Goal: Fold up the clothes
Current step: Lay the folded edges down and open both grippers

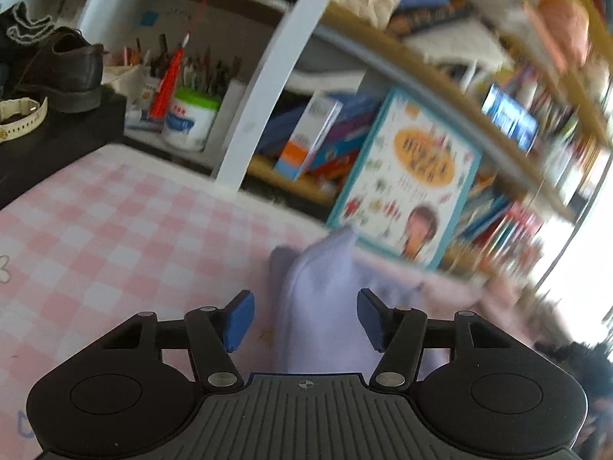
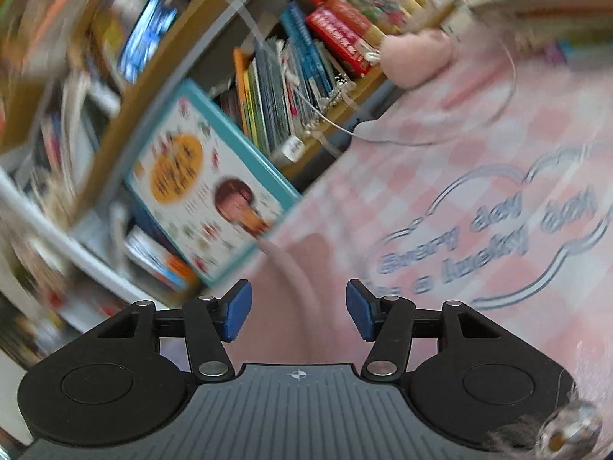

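Observation:
A pale lilac garment lies bunched on the pink checked cloth, rising to a peak near the table's far edge. My left gripper is open, its blue pads on either side of the garment's ridge, above it, not clamped. My right gripper is open and empty over a plain pink fabric on the checked cloth. The right wrist view is blurred by motion.
A bookshelf with a large picture book stands right behind the table; it also shows in the right wrist view. A black box with a shoe sits at the left. A pink plush and a thin wire lie at the far right.

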Action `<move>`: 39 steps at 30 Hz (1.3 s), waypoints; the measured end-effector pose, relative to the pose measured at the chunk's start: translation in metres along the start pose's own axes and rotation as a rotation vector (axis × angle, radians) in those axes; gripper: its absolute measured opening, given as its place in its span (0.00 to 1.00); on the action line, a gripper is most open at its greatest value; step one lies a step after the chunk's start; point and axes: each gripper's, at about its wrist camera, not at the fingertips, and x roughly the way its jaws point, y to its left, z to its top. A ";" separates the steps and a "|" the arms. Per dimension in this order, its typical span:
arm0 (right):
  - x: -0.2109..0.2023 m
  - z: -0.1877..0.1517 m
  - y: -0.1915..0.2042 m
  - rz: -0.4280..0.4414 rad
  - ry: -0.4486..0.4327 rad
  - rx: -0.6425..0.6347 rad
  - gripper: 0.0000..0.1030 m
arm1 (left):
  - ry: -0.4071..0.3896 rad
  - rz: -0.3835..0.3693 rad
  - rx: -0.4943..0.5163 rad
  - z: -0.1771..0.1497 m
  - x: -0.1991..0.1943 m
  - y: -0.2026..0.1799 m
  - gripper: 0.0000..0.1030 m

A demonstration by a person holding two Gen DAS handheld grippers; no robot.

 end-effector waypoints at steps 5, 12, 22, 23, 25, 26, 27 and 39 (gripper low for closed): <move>0.016 -0.008 0.008 -0.077 0.073 -0.111 0.52 | 0.062 0.025 -0.011 -0.007 0.020 0.004 0.56; 0.033 -0.016 0.024 -0.100 0.134 -0.225 0.30 | 0.127 0.035 -0.025 -0.018 0.036 0.009 0.22; 0.007 -0.028 0.022 -0.076 0.169 -0.201 0.20 | 0.163 -0.023 -0.039 -0.036 0.010 0.010 0.20; 0.000 -0.030 0.022 -0.075 0.174 -0.201 0.20 | 0.172 -0.026 -0.034 -0.039 0.004 0.009 0.20; -0.015 -0.037 0.020 -0.076 0.186 -0.202 0.20 | 0.191 -0.037 -0.030 -0.045 -0.009 0.009 0.20; -0.023 -0.040 0.019 -0.075 0.193 -0.198 0.20 | 0.202 -0.041 -0.030 -0.047 -0.015 0.009 0.20; -0.032 -0.044 0.018 -0.074 0.199 -0.192 0.20 | 0.212 -0.046 -0.031 -0.049 -0.020 0.009 0.21; -0.097 -0.073 0.018 -0.146 0.175 -0.232 0.27 | 0.273 -0.060 0.009 -0.066 -0.051 -0.004 0.30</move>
